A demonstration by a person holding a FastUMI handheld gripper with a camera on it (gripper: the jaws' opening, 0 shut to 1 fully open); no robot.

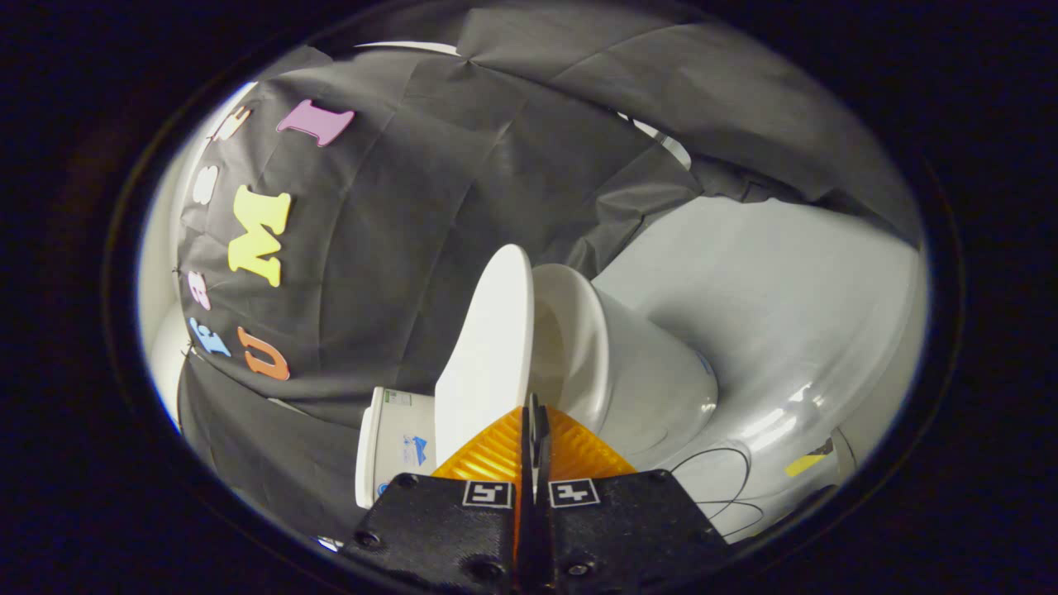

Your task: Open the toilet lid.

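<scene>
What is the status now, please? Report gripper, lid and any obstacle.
Gripper shut, fingers together at the lid's edge. Toilet lid raised off the seat. Cable on floor, not in the way.

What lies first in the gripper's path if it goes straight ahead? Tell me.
Probably the raised toilet lid: the gripper, fingers closed together, points at its lower edge, where the lid stands beside the seat. Depth is unclear.

The tongs (534, 406) are closed, fingers pressed together with nothing between them. Just ahead, the white oval plastic toilet lid (488, 355) stands raised off the white ceramic toilet bowl (653, 380). The white cistern (397, 442) is behind the lid.
</scene>
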